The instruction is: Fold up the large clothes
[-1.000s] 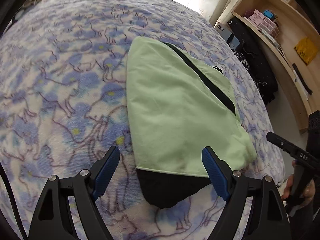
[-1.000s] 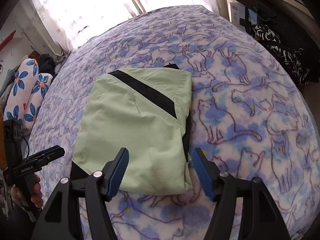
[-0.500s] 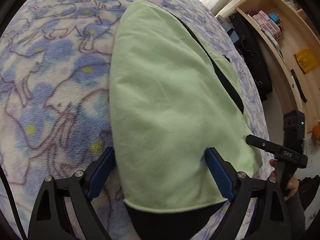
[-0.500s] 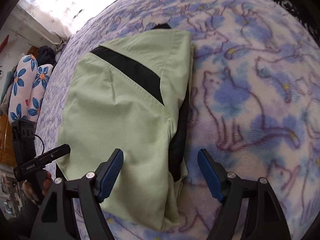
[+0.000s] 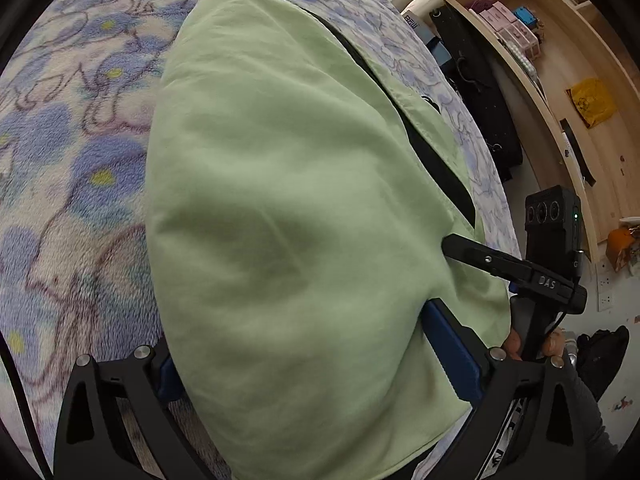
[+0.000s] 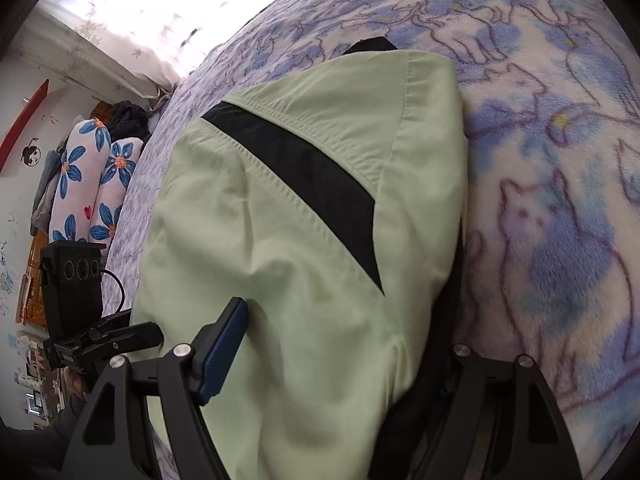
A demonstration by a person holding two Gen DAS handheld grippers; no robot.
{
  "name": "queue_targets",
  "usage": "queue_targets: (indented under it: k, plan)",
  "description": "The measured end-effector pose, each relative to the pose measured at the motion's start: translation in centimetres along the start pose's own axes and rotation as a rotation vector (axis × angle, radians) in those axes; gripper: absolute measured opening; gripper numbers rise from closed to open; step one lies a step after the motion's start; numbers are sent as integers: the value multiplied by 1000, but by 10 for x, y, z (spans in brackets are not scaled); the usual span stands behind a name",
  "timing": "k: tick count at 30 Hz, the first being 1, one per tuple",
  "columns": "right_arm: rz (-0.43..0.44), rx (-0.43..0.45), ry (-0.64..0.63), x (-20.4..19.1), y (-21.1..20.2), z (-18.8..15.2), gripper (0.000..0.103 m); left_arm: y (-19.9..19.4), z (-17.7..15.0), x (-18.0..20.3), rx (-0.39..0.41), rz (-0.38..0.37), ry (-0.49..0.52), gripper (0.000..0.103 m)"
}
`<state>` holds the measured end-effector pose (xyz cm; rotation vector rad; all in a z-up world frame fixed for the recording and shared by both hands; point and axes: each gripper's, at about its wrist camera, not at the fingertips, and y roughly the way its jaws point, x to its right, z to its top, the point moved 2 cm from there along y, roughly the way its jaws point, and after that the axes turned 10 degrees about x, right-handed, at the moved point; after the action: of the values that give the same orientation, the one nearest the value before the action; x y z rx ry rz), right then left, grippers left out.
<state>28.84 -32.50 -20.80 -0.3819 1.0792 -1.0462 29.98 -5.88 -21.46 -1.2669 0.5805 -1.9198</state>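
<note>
Green garment [image 5: 288,208], folded on bed [image 5: 72,152], straddled by both grippers' open fingers [image 5: 452,352] at six o'clock; closing unevenly could undo the fold.

folded garment [image 5: 288,208] on blanket [image 5: 80,160], shelves [image 5: 560,92] right

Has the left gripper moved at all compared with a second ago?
Yes. The left gripper has closed in on the green garment lying on the cat-print blanket, its jaws having just been opening, now straddling the near edge.
</note>
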Motion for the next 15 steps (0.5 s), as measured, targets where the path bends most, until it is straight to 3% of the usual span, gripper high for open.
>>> queue_targets:
  k: [2, 4, 6, 7, 9, 15]
  plan:
    - [-36, 9, 1, 0, -1, 1, 51, 0, 2, 1, 16, 11, -1, 95]
    - [-24, 18, 16, 0, -7, 2, 27, -4, 2, 5, 43, 34, 18, 83]
    - [-30, 36, 12, -7, -14, 4, 18, -15, 3, 14, 86, 58, 66, 62]
    - [-36, 50, -7, -16, -19, 4, 14, -20, 3, 19, 107, 74, 94, 56]
    - [-60, 82, -62, -39, -29, 4, 11, -34, 4, 32, 157, 109, 153, 39]
    - [-97, 121, -200, -116, -49, -10, 9, -95, -1, 58, 259, 167, 294, 34]
